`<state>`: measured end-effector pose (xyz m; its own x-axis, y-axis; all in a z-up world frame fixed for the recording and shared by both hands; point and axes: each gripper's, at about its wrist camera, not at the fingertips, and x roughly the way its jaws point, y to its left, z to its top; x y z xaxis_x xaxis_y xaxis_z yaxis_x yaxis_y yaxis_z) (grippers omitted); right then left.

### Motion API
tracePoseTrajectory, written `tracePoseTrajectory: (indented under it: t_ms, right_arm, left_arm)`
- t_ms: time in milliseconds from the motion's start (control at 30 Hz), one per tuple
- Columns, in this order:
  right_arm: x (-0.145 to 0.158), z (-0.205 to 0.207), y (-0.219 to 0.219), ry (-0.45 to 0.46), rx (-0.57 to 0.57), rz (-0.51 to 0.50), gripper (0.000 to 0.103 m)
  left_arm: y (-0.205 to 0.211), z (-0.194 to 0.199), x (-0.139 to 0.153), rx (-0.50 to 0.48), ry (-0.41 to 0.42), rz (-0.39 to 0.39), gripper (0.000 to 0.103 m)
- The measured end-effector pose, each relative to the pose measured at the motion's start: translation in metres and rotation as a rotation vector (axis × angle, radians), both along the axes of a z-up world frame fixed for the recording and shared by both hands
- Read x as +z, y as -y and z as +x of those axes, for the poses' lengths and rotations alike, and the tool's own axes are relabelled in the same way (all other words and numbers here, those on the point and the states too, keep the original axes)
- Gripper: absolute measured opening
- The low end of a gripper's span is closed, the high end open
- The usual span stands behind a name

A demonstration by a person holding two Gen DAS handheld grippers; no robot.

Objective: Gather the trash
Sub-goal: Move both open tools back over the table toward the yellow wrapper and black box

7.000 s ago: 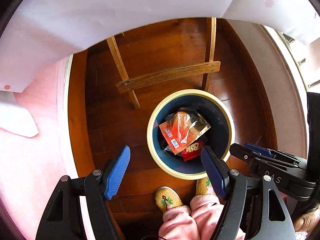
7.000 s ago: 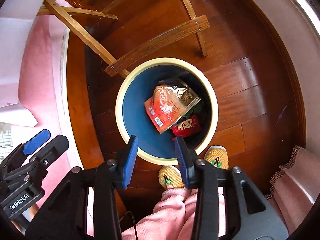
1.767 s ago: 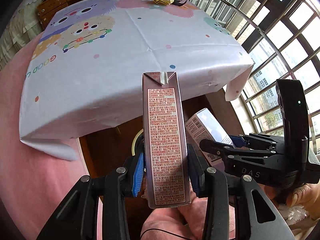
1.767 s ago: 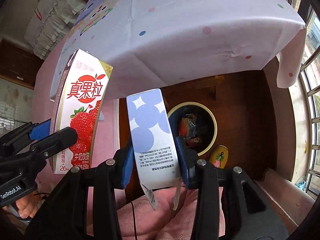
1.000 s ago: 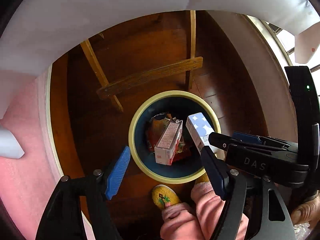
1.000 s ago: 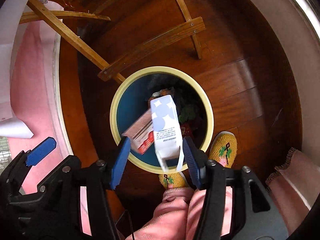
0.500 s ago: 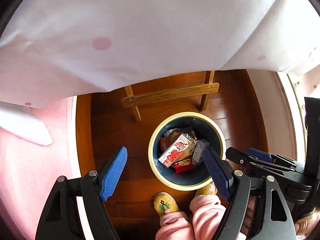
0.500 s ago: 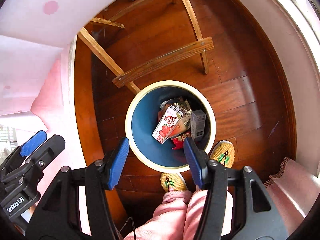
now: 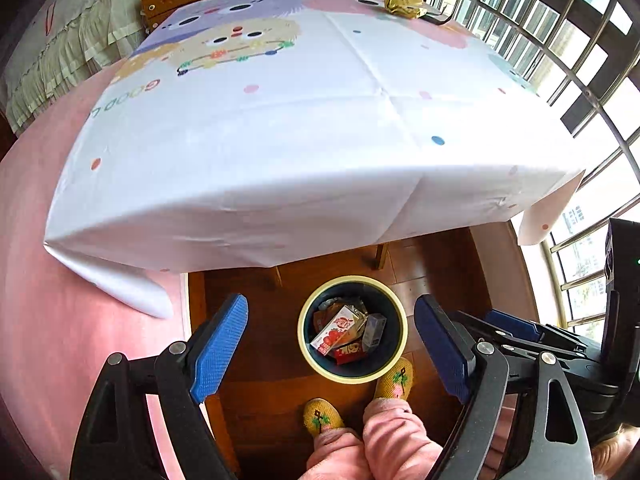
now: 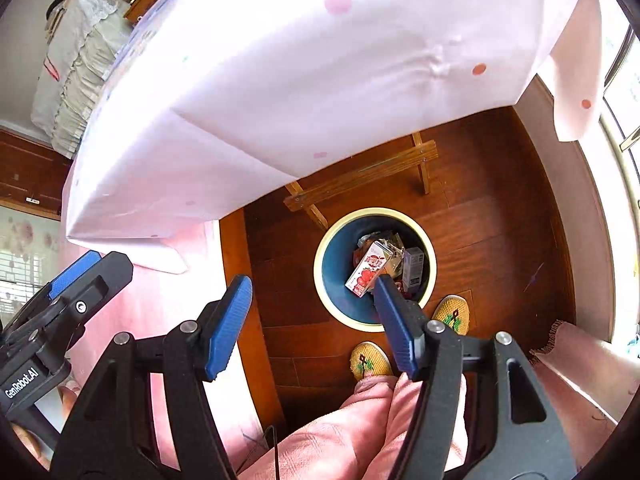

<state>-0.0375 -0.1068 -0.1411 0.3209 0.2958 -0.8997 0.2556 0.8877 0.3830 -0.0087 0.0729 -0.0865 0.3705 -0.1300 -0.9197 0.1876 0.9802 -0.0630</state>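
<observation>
Crumpled gold foil wrapper [image 9: 403, 1] lies at the far right of the white cartoon-print tablecloth [image 9: 280, 128], well apart from both blue-padded grippers, left gripper [image 9: 332, 344] and right gripper [image 10: 312, 320], each gaping empty above the round cream-rimmed bin [image 9: 402, 344] of discarded cartons on the near floor.

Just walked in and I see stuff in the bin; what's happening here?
A person is clearing trash with two handheld grippers. Both the left gripper and right gripper are open and empty above the waste bin on the floor. A strawberry milk carton and a smaller grey carton lie inside. A crumpled gold wrapper sits on the far tablecloth.
</observation>
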Motion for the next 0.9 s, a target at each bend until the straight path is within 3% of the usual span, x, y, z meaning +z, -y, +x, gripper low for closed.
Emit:
tracePoseTrajectory:
  t_ms: [67, 300, 633, 900]
  right_arm:
    - [0.026, -0.004, -0.001, 0.018, 0.001, -0.007, 0.067]
    - [0.108, -0.016, -0.005, 0.104, -0.018, -0.025, 0.068]
    - [0.220, -0.008, 0.017, 0.270, -0.063, -0.147, 0.068]
    - [0.263, 0.033, 0.039, 0.334, -0.099, -0.201, 0.068]
  left_arm:
    - [0.002, -0.004, 0.025, -0.023, 0.029, -0.010, 0.087]
    - [0.011, -0.009, 0.103, -0.112, 0.144, -0.008, 0.087]
    - [0.027, 0.023, 0.190, -0.153, 0.262, -0.012, 0.087]
    - [0.046, 0.064, 0.238, -0.195, 0.309, -0.018, 0.087]
